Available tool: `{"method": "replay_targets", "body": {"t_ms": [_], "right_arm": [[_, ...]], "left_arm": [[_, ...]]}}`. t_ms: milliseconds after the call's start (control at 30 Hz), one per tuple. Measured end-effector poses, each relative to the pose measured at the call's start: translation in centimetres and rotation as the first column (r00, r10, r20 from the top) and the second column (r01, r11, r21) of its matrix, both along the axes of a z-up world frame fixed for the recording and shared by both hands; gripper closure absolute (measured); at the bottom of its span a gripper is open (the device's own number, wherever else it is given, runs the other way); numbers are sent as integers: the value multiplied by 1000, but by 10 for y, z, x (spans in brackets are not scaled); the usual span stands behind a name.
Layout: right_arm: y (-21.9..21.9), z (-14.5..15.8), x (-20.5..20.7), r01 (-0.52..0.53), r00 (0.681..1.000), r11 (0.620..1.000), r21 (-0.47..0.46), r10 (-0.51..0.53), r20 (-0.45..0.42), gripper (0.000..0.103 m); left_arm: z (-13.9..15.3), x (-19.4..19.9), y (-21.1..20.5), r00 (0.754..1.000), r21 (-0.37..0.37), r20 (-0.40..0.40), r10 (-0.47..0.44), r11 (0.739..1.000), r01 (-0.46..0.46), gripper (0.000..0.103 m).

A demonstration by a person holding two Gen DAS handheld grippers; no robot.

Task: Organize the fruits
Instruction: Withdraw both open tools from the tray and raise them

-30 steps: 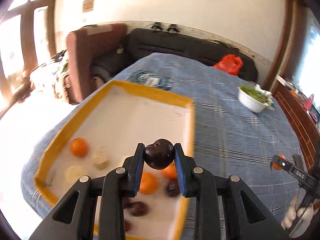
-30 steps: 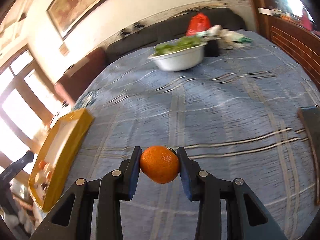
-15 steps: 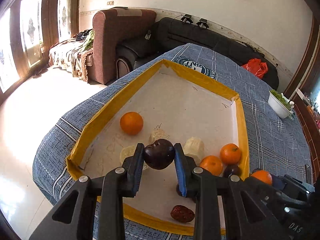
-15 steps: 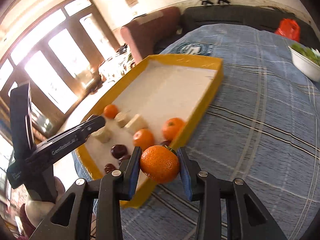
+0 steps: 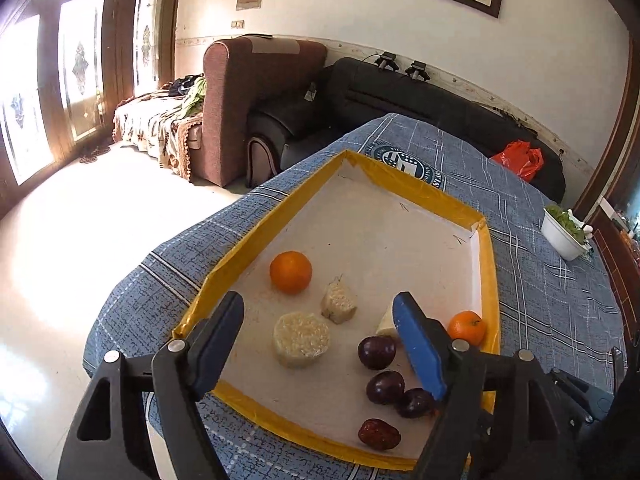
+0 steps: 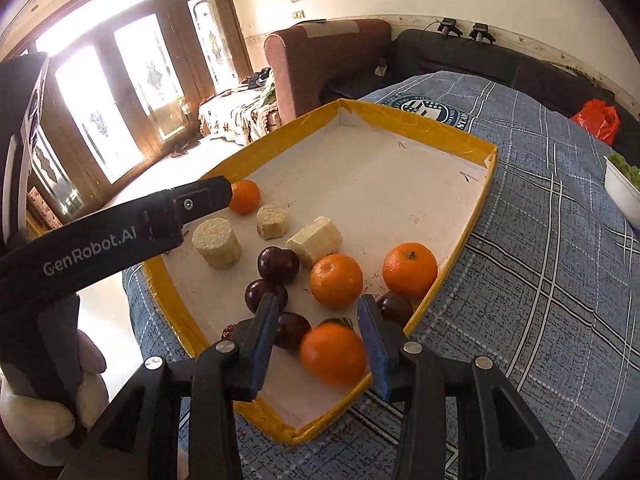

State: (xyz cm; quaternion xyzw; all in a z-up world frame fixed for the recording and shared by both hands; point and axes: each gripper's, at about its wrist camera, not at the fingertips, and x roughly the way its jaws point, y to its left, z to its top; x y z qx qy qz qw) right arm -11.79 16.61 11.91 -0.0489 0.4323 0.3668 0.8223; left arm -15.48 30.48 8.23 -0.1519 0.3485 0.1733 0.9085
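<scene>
A yellow-rimmed white tray [image 5: 436, 200] [image 6: 416, 126] lies on the blue checked tablecloth. It holds oranges [image 5: 291, 272] [image 6: 336, 280], dark plums [image 5: 376, 353] [image 6: 277, 265], a red date [image 5: 378, 434] and pale corn pieces [image 5: 301, 340] [image 6: 217, 243]. My left gripper [image 5: 320, 344] is open and empty above the tray's near end. My right gripper [image 6: 320, 346] is open above the tray's near corner, with an orange [image 6: 333, 354] between its spread jaws, apart from the left pad.
A white bowl of greens [image 5: 562, 233] [image 6: 624, 188] stands on the table to the right. A red bag [image 5: 520, 159] lies at the far end. A brown armchair [image 5: 260, 100] and a black sofa [image 5: 400, 92] stand beyond the table. The table edge drops off at left.
Both grippers have opened. The left one let its plum go into the tray. The right one moved over the tray's corner and released the orange.
</scene>
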Motion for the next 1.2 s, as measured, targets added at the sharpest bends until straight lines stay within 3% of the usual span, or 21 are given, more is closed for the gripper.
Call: {"method": "replay_targets", "body": {"t_ms": [267,500,800,1200], "right_arm": [[-32,19,-10,86,995,994,64,-89,47,42],[-73,18,-6,201,979,974,101,-203,11,40],[-119,11,-2,324,946,936,140,-320,-55,38],[-150,16,-2,402,916,903,150,-398,-57,37]], "left_arm": [[11,-4,-20,999,91,-17,38,995,-36,21],[26,-5,-57,1000,190,-5,12,982,-11,16],[33,-2,-93,999,244,-17,-49,968,52,15],[34,1,-123,993,295,-43,-112,948,120,14]]}}
